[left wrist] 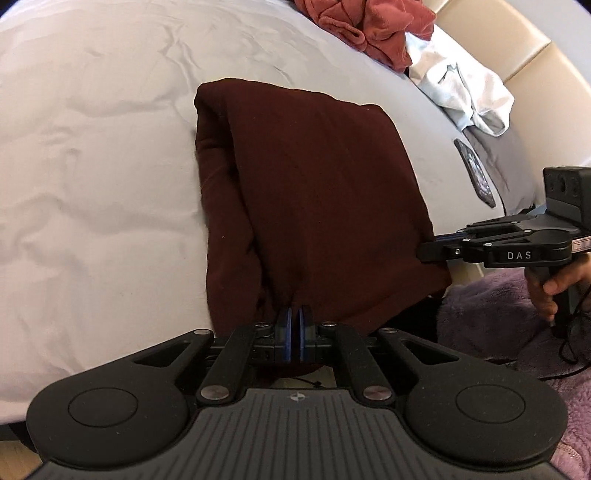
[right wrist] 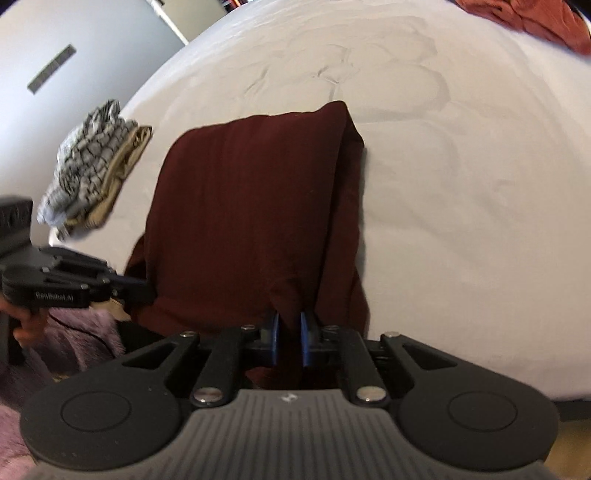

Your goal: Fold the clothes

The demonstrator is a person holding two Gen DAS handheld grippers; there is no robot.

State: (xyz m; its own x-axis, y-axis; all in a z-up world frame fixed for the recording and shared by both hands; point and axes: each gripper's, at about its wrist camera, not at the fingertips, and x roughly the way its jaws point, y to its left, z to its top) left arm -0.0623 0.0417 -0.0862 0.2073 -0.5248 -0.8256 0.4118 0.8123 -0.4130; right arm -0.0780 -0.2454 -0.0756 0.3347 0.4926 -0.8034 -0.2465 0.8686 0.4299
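A dark maroon garment (left wrist: 310, 192) lies folded into a long strip on the pale grey bed sheet (left wrist: 92, 147), with its near end hanging over the bed's edge. My left gripper (left wrist: 295, 319) is shut on the near hem, which bunches up at the blue pads. My right gripper (left wrist: 424, 253) comes in from the right and pinches the garment's near right corner. In the right wrist view the same garment (right wrist: 251, 206) runs away from my right gripper (right wrist: 290, 332), a fold of maroon cloth clamped between its blue pads. My left gripper (right wrist: 144, 288) bites the garment's left corner there.
Crumpled red clothes (left wrist: 369, 26) and a white garment (left wrist: 465, 92) lie at the far right by a cream headboard (left wrist: 524, 48). A small dark flat object (left wrist: 476, 173) rests on the sheet. A patterned black-and-white garment (right wrist: 88, 162) sits folded at the left. Purple fleece (left wrist: 498, 317) lies below the bed edge.
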